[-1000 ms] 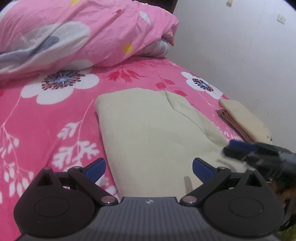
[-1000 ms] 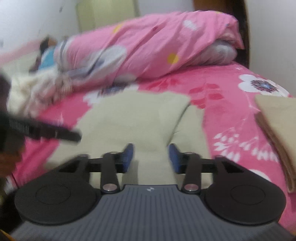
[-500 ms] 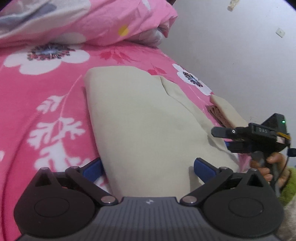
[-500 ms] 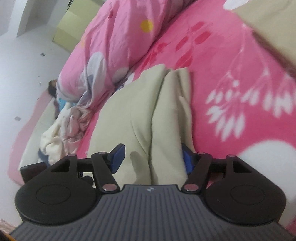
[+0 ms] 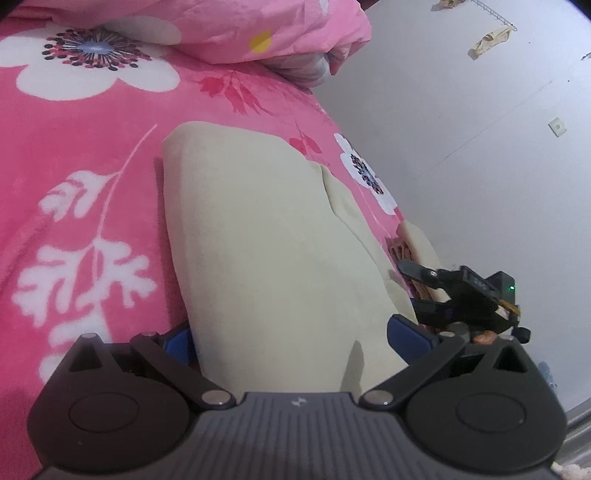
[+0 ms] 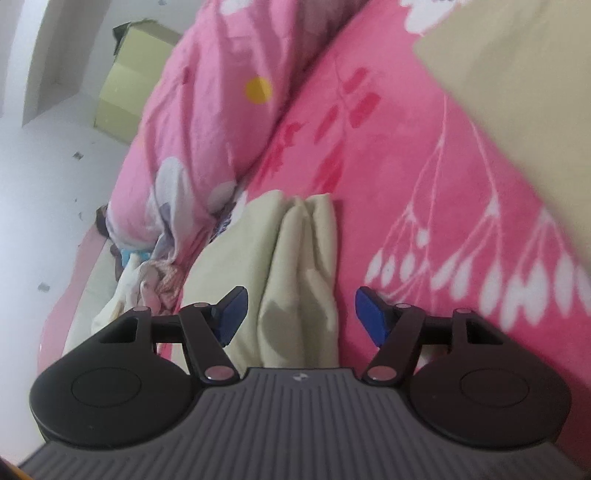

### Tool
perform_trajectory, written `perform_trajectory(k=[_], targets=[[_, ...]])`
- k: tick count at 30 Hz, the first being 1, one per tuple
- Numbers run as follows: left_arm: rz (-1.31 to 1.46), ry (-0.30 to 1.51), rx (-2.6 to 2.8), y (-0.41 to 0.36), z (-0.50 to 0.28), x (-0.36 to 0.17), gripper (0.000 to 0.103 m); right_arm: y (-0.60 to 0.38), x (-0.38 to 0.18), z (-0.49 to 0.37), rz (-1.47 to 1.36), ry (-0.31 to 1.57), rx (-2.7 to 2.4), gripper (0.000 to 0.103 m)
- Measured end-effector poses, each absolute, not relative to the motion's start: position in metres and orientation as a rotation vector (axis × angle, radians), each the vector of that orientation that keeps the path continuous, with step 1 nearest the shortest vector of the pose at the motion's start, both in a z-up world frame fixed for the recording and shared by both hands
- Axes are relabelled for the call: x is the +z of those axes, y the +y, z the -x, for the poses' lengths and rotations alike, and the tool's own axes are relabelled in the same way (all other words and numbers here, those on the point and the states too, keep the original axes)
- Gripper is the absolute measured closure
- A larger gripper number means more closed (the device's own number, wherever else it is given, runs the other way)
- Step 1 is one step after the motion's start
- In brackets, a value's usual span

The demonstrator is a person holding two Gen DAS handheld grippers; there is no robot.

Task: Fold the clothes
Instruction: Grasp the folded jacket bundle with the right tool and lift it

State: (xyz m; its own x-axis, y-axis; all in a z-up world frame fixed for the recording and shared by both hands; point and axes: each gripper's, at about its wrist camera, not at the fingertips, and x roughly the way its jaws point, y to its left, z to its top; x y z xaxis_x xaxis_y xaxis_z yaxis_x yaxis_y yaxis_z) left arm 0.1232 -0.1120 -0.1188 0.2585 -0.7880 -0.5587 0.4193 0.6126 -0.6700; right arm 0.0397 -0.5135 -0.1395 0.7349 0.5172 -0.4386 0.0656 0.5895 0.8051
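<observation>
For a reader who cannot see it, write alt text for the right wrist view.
An open hand-held gripper straddles the bunched end of a cream garment lying on a pink floral bedsheet. A rolled pink quilt lies behind.

bed: pink floral sheet (image 5: 92, 155)
duvet: pink, bunched at the head (image 5: 240, 26)
box: yellow-green, by wall (image 6: 125, 99)
wall: white (image 5: 480, 147)

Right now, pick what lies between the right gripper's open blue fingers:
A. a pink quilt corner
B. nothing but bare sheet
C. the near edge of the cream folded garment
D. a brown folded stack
C: in the right wrist view the cream garment runs between the right gripper's spread fingers, which stand clear of it on both sides, on the pink floral sheet.
</observation>
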Motion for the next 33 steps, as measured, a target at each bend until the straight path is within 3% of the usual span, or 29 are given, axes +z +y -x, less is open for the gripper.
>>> perform_trajectory(k=[6, 14, 33], targets=[[0.414, 1.007, -0.861, -0.114, -0.125, -0.118, 0.000, -0.482, -0.140, -0.060, -0.797, 0.738, 0.347, 0.037], [0.389, 0.970, -0.903, -0.111, -0.122, -0.121, 0.000, -0.475, -0.141, -0.021, -0.778, 0.827, 0.513, 0.040], [0.326, 0.912, -0.917, -0.115, -0.113, -0.121, 0.000, -0.456, -0.148, -0.071, -0.776, 0.849, 0.655, 0.044]])
